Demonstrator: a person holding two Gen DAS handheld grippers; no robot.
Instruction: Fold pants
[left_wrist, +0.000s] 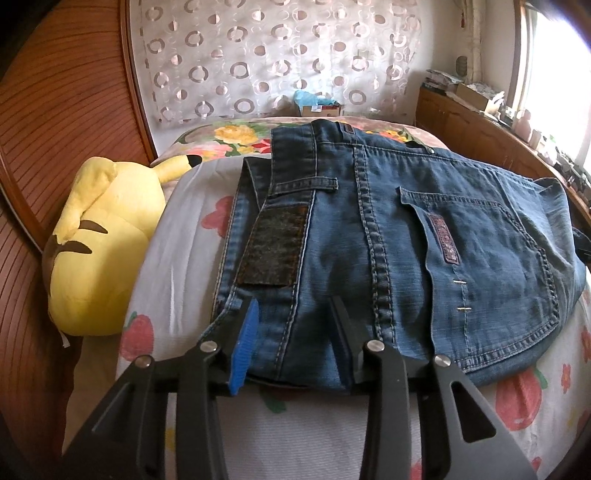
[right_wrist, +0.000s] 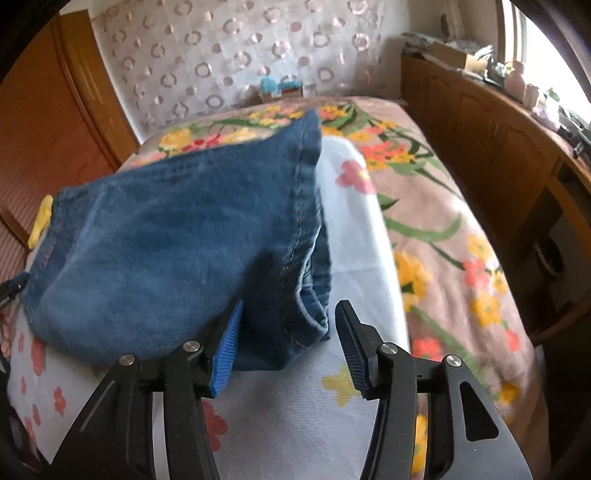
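The blue jeans (left_wrist: 406, 221) lie folded on the bed, seat side up, showing a back pocket (left_wrist: 487, 266) and a dark patch (left_wrist: 273, 247). My left gripper (left_wrist: 294, 301) hangs over their near edge, and denim lies flat between its spread fingers without being pinched. In the right wrist view the jeans (right_wrist: 166, 240) form a thick folded bundle. My right gripper (right_wrist: 291, 302) straddles its near right corner. The blue pad (right_wrist: 225, 350) sits beside the cloth, and a gap shows before the other finger (right_wrist: 351, 339).
A yellow plush toy (left_wrist: 99, 251) lies left of the jeans, against a wooden wardrobe (left_wrist: 55, 110). The white flowered sheet (right_wrist: 354, 229) covers a floral blanket (right_wrist: 443, 221). A wooden cabinet (right_wrist: 480, 147) with clutter runs along the right. A patterned curtain (left_wrist: 277, 55) hangs behind.
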